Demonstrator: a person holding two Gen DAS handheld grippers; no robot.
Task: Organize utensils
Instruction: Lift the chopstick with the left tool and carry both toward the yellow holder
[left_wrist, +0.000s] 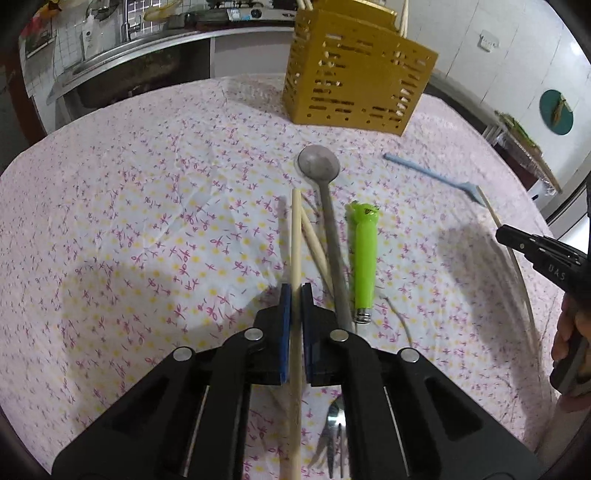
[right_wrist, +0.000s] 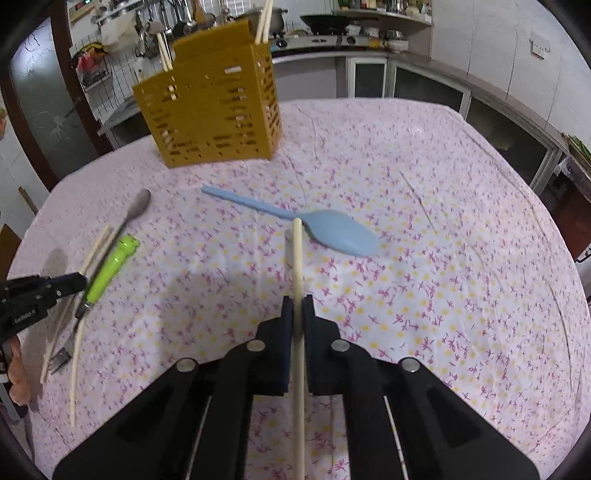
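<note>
While two spoons lie loose, each tool clamps one chopstick.

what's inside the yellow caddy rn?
Chopsticks stick up out of the yellow caddy, with another pair at its other end. Pale bits show through the slots; the perforated walls hide anything lower down.

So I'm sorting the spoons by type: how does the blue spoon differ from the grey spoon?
The blue spoon is pale blue with a broad oval bowl; the grey spoon is dull grey with a smaller, rounder bowl. The blue spoon lies alone, its handle toward the yellow basket; the grey spoon lies among a green-handled utensil and chopsticks, bowl toward the basket. Both lie flat on the flowered tablecloth, outside the basket.
</note>
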